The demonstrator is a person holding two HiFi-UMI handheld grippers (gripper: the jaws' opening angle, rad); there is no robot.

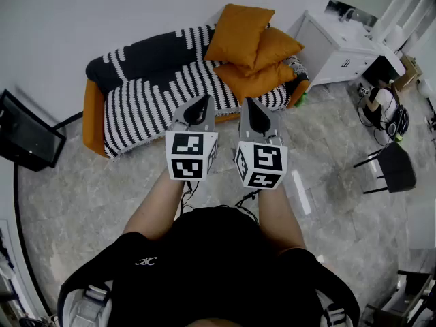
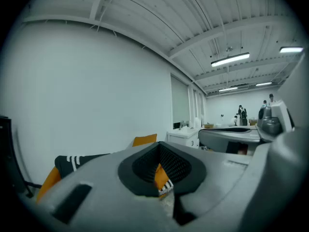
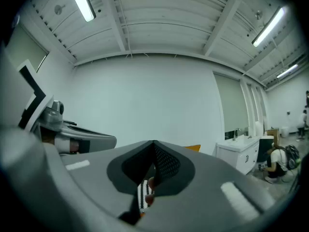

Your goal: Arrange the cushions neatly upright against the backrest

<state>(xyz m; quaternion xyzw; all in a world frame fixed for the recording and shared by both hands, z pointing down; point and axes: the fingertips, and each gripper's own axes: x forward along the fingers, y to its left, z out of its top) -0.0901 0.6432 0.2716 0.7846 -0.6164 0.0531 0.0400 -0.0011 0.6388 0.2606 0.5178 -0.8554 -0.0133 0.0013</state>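
Note:
Three orange cushions lie piled at the right end of the sofa point(image 1: 146, 90), which wears a black-and-white striped cover. The top cushion point(image 1: 238, 33) leans against the backrest, a second cushion point(image 1: 276, 46) lies behind it to the right, and a third cushion point(image 1: 252, 80) lies flat on the seat. My left gripper point(image 1: 201, 105) and right gripper point(image 1: 255, 109) are held side by side in front of the sofa, some way short of it, both shut and empty. In the left gripper view an orange cushion point(image 2: 145, 140) shows above the closed jaws.
A dark monitor point(image 1: 27, 133) stands on the floor at the left. At the right are a white cabinet point(image 1: 337, 46), a crouching person point(image 1: 381, 107) and a black chair point(image 1: 392, 169). The floor is pale marble tile.

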